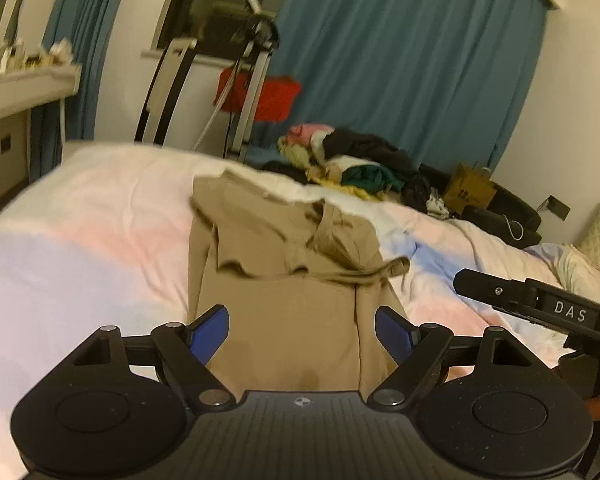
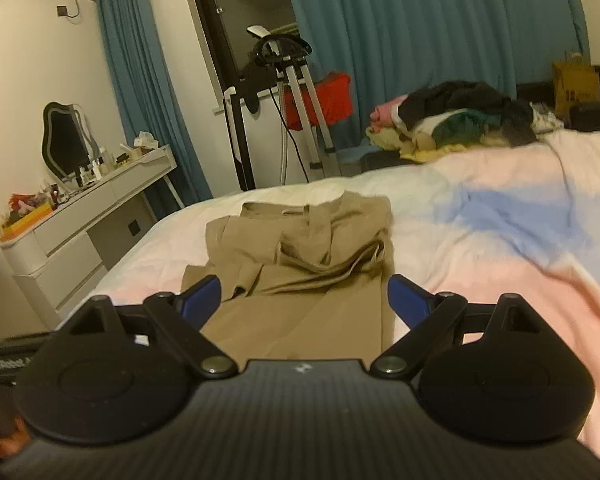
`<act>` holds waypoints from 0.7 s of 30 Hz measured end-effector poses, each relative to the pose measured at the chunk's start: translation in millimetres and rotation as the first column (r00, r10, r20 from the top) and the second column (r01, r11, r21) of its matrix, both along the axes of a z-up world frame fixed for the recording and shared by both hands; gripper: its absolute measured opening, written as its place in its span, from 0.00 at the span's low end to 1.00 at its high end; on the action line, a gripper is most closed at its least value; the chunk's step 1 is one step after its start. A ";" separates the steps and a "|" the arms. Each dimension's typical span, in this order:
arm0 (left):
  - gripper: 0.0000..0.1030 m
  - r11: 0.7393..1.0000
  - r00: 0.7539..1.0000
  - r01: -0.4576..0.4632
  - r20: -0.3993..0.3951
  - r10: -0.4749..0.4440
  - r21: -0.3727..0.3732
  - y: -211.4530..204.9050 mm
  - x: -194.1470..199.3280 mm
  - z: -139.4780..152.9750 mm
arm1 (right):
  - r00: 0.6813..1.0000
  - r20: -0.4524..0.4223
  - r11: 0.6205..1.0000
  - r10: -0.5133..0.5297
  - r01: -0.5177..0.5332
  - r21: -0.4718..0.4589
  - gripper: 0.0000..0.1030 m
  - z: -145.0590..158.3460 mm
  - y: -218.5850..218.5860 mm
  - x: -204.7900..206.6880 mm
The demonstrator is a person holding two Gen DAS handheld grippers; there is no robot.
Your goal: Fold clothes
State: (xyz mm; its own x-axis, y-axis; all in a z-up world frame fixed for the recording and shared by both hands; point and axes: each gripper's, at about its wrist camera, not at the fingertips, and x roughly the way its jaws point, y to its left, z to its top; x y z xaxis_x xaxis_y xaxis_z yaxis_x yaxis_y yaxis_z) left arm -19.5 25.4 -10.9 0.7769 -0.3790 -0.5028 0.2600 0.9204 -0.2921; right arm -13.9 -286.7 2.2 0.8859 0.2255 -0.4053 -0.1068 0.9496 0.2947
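Observation:
A tan garment (image 1: 284,280) lies partly folded on the bed, its sleeves turned in over the body; it also shows in the right wrist view (image 2: 300,256). My left gripper (image 1: 302,332) is open and empty, hovering over the garment's near end. My right gripper (image 2: 304,300) is open and empty too, above the same near end. The right gripper's body (image 1: 540,304) shows at the right edge of the left wrist view.
The bed has a pink, white and blue cover (image 1: 80,240). A heap of mixed clothes (image 1: 352,160) lies at the far side of the bed. A white dressing table (image 2: 92,208), a metal stand (image 2: 296,112) and blue curtains (image 2: 420,32) stand beyond.

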 end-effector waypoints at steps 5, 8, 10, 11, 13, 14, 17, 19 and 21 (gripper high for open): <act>0.80 0.997 0.989 -0.020 -0.151 0.009 -0.069 4.5 12.0 -19.8 | 0.995 -0.099 0.996 0.009 -0.001 0.085 0.89 -15.9 -1.2 5.5; 0.80 0.989 0.957 -0.055 -0.289 0.013 -0.141 10.2 25.4 -41.5 | 0.976 -0.214 0.966 0.037 0.020 0.256 0.89 -36.0 -12.2 14.0; 0.79 0.975 0.928 -0.097 -0.373 0.017 -0.198 17.3 33.7 -59.0 | 0.951 -0.301 0.921 0.071 0.054 0.387 0.88 -53.2 -19.2 19.8; 0.79 0.966 0.913 -0.120 -0.408 0.016 -0.229 21.3 38.2 -66.1 | 0.939 -0.331 0.892 0.094 0.068 0.447 0.89 -61.0 -20.4 21.3; 0.77 0.942 0.880 -0.174 -0.475 0.019 -0.286 29.8 47.0 -82.2 | 0.916 -0.374 0.829 0.147 0.092 0.551 0.88 -75.9 -19.9 23.5; 0.75 0.929 0.866 -0.205 -0.500 0.026 -0.307 33.8 50.4 -89.1 | 0.906 -0.390 0.805 0.167 0.103 0.584 0.88 -82.6 -17.1 24.6; 0.72 0.883 0.841 -0.287 -0.538 0.047 -0.371 45.3 57.7 -101.8 | 0.879 -0.431 0.741 0.202 0.151 0.655 0.88 -103.3 -10.1 29.1; 0.55 0.848 0.835 -0.337 -0.545 0.069 -0.409 52.9 61.3 -106.2 | 0.876 -0.451 0.718 0.171 0.203 0.666 0.84 -113.4 -11.1 31.5; 0.37 0.825 0.827 -0.380 -0.553 0.100 -0.418 59.8 63.7 -109.8 | 0.878 -0.468 0.707 0.104 0.265 0.655 0.67 -120.5 -17.0 32.5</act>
State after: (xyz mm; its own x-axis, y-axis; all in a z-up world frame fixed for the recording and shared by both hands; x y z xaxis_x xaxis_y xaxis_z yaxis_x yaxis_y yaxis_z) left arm 44.1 85.2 -120.6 0.5778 -0.5147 -0.6335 -0.2557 0.6229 -0.7393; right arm 18.7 -303.7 -118.3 0.6754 0.5352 -0.5073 0.2759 0.4547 0.8469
